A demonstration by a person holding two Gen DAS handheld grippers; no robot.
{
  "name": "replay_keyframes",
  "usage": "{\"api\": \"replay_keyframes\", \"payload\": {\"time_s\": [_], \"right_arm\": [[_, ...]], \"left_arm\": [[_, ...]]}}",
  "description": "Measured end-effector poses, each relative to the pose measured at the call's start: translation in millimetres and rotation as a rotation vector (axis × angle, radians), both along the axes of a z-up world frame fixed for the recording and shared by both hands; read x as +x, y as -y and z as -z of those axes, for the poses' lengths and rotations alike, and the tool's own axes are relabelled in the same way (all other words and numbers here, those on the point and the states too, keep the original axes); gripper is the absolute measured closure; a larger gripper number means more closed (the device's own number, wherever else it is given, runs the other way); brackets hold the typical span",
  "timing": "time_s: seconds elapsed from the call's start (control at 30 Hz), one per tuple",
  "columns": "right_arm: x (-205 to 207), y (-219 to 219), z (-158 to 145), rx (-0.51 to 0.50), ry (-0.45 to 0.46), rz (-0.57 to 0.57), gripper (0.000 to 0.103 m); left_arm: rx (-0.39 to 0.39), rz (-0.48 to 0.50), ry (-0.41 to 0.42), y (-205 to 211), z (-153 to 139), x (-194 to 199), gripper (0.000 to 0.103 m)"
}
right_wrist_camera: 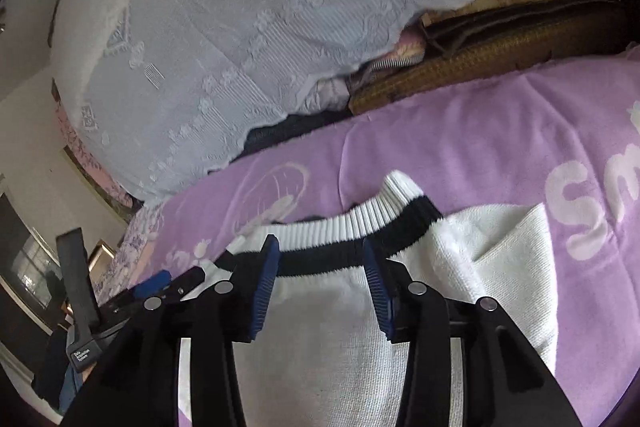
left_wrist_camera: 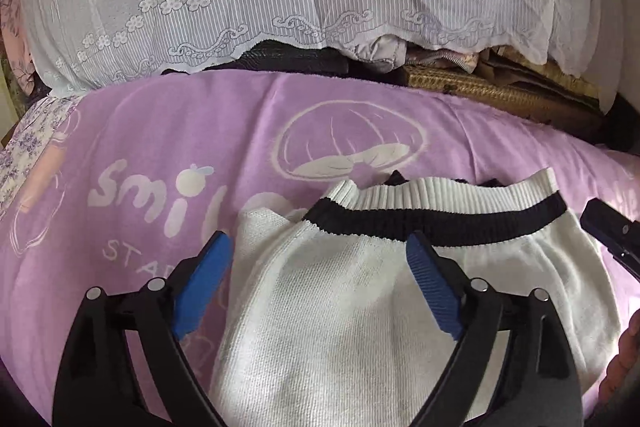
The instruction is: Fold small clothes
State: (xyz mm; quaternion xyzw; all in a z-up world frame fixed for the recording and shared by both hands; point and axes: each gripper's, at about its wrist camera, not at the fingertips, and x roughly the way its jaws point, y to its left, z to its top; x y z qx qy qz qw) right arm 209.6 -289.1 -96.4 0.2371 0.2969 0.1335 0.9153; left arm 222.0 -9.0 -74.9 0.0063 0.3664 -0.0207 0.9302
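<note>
Left gripper (left_wrist_camera: 320,247) hovers over white knit garment (left_wrist_camera: 340,307), jaws wide, nothing pinched; garment lies flat on lilac blanket (left_wrist_camera: 160,131), ribbed black-striped hem (left_wrist_camera: 440,219) away from both cameras (one side apparently folded in already); right gripper (right_wrist_camera: 320,255) above hem, jaws part-open, empty, probably placed for the next fold.
</note>
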Motion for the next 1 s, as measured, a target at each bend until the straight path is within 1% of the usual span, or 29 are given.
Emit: {"api": "replay_keyframes", "payload": {"time_s": [0.03, 0.07, 0.1, 0.13, 0.17, 0.2, 0.23, 0.3, 0.33, 0.37, 0.4, 0.43, 0.47, 0.5, 0.53, 0.57, 0.67, 0.7, 0.73, 0.77, 0.83, 0.9, 0.93, 1.0], "right_arm": [[8, -1, 9, -0.017, -0.034, 0.018, 0.06], [15, 1, 20, -0.032, -0.074, 0.046, 0.06], [21, 7, 33, -0.048, -0.127, 0.083, 0.077], [24, 15, 43, -0.038, -0.16, 0.113, 0.09], [23, 26, 49, -0.006, -0.174, 0.139, 0.103], [21, 36, 52, 0.043, -0.184, 0.155, 0.103], [19, 43, 54, 0.084, -0.181, 0.159, 0.103], [12, 44, 53, 0.076, -0.166, 0.177, 0.102], [7, 41, 48, 0.055, -0.146, 0.193, 0.098], [2, 36, 42, 0.024, -0.115, 0.202, 0.097], [-1, 30, 34, -0.002, -0.079, 0.19, 0.096], [-3, 24, 26, -0.005, -0.041, 0.162, 0.096], [-3, 17, 20, 0.005, -0.011, 0.129, 0.091], [-2, 10, 15, 0.014, 0.011, 0.099, 0.08], [1, 2, 13, 0.017, 0.024, 0.068, 0.073], [7, -7, 11, 0.012, 0.026, 0.048, 0.064], [29, -33, 20, -0.05, -0.04, -0.004, 0.064], [36, -41, 26, -0.08, -0.077, -0.026, 0.061], [43, -46, 33, -0.113, -0.118, -0.036, 0.061], [46, -47, 38, -0.113, -0.135, -0.041, 0.061], [45, -42, 40, -0.075, -0.136, -0.046, 0.061], [38, -37, 38, -0.045, -0.117, -0.028, 0.062], [31, -36, 34, -0.051, -0.099, -0.01, 0.061], [14, -36, 24, -0.08, -0.048, -0.01, 0.061]], "left_arm": [[0.001, -0.017, -0.032, -1, 8, 8, 0.014], [0.022, -0.058, -0.071, -5, 19, 17, 0.012], [0.049, -0.111, -0.113, -11, 31, 25, 0.007], [0.044, -0.15, -0.151, -22, 43, 33, 0.004], [-0.048, -0.15, -0.187, -37, 49, 39, 0.004], [-0.147, -0.166, -0.215, -52, 48, 42, 0.004], [-0.181, -0.193, -0.21, -63, 46, 40, 0.004], [-0.196, -0.185, -0.189, -70, 41, 34, 0.004], [-0.2, -0.17, -0.174, -69, 37, 30, 0.005], [-0.203, -0.155, -0.151, -67, 31, 25, 0.006], [-0.207, -0.134, -0.121, -63, 23, 21, 0.006], [-0.211, -0.107, -0.085, -57, 13, 16, 0.006], [-0.209, -0.083, -0.055, -50, 4, 12, 0.006], [-0.196, -0.062, -0.027, -40, -4, 9, 0.006], [-0.177, -0.041, -0.009, -27, -8, 9, 0.006], [-0.154, -0.025, -0.012, -14, -6, 13, 0.006], [-0.075, -0.012, -0.075, 20, 12, 32, 0.006], [-0.012, -0.021, -0.114, 29, 23, 39, 0.005], [0.044, -0.02, -0.163, 36, 36, 46, 0.005], [0.07, -0.017, -0.174, 38, 40, 46, 0.004], [0.067, -0.014, -0.167, 36, 37, 44, 0.004], [0.047, -0.004, -0.159, 31, 34, 40, 0.004], [0.022, 0.008, -0.148, 27, 29, 34, 0.004], [-0.048, 0.047, -0.121, 17, 18, 18, 0.005]]}}
